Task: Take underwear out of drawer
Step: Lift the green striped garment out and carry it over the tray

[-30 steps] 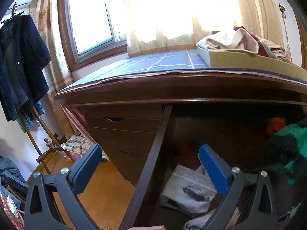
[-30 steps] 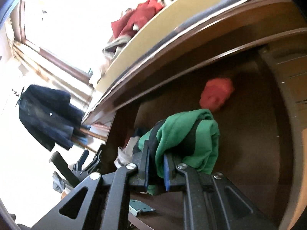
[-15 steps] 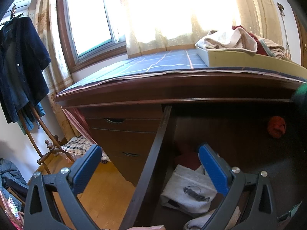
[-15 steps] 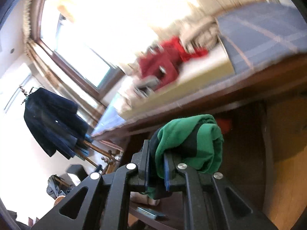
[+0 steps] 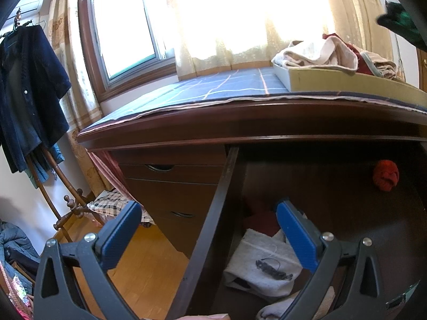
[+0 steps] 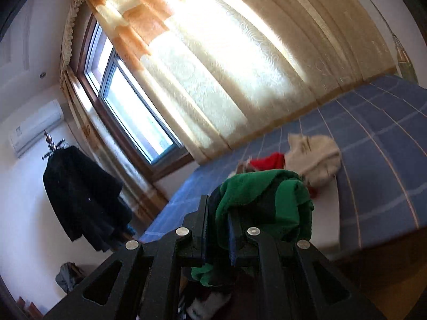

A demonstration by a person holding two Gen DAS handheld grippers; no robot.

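Note:
My right gripper (image 6: 218, 229) is shut on green and black underwear (image 6: 267, 202), held up level with the blue checked mat; the same bundle (image 5: 400, 24) shows at the top right of the left wrist view. My left gripper (image 5: 208, 229) stands open and holds nothing, straddling the left wall (image 5: 213, 213) of the pulled-out dark wooden drawer. Inside the drawer lie a white garment (image 5: 261, 264), a dark red one (image 5: 261, 218) and a small red bundle (image 5: 385, 174) near the back.
A shallow tray (image 5: 333, 81) piled with cream and red clothes (image 5: 320, 53) sits on the blue checked mat (image 5: 213, 90). Closed drawers (image 5: 173, 181) stand left of the open one. A coat rack with a dark jacket (image 5: 26, 93) stands by the window.
The right gripper rose with the green underwear out of the drawer to above the mat, rolling as it went. In the left wrist view the bundle left the drawer. The left gripper stayed still.

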